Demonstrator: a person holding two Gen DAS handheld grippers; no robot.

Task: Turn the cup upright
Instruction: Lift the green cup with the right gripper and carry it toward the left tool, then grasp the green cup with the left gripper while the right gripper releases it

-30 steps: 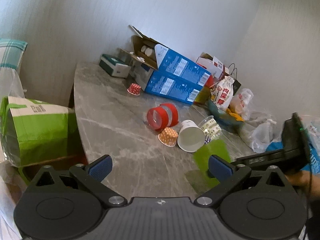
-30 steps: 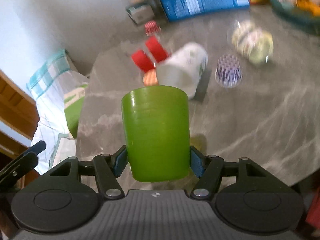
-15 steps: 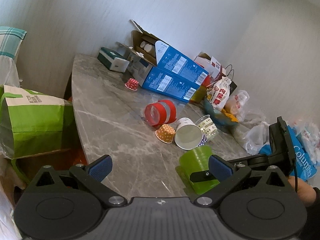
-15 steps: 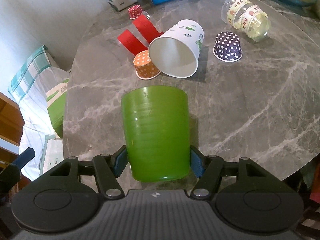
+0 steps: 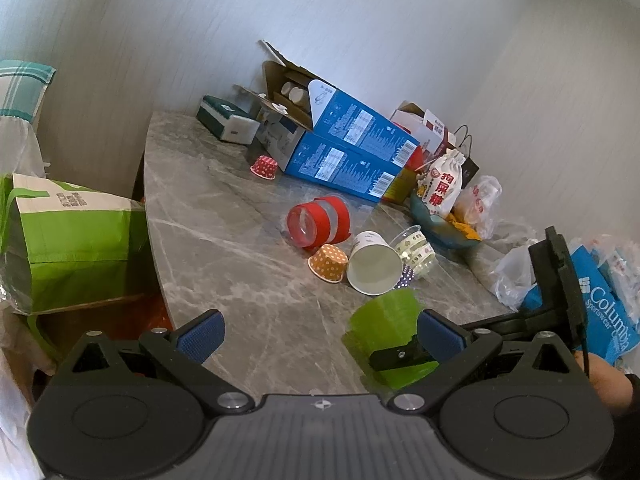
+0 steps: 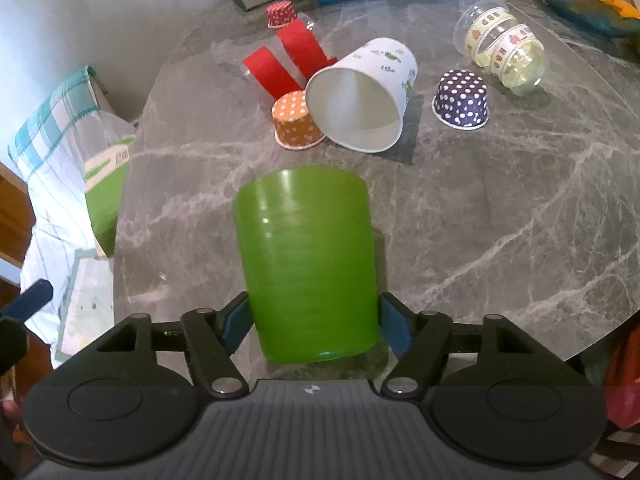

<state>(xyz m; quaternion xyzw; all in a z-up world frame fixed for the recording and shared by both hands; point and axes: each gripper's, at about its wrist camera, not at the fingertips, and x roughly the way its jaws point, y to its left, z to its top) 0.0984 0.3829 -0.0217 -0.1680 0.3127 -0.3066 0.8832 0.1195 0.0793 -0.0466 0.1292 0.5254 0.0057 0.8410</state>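
The green cup (image 6: 306, 268) is gripped by the right gripper (image 6: 312, 320); its blue fingers (image 6: 394, 330) are pressed against both sides of the cup's lower wall. In the right wrist view the cup is seen near the lower centre, over the grey marble desk (image 6: 500, 208); whether its base is touching the desk cannot be told. In the left wrist view the same cup (image 5: 384, 320) is seen at 4 o'clock, with the right gripper's finger across it.

The left gripper (image 5: 320, 330) is held with its fingers (image 5: 200, 334) spread wide and nothing between them.

At 12 o'clock from the green cup, a white paper cup (image 6: 366, 96) is lying on its side, mouth toward the camera. An orange dotted cup (image 6: 296, 120) is set mouth-down, touching it at 9 o'clock. A purple dotted cup (image 6: 460, 100) is set mouth-down at 2 o'clock, apart from the white one. A clear banded cup (image 6: 502, 56) is lying beyond it. A red-banded clear cup (image 6: 288, 60) is lying at 11 o'clock.
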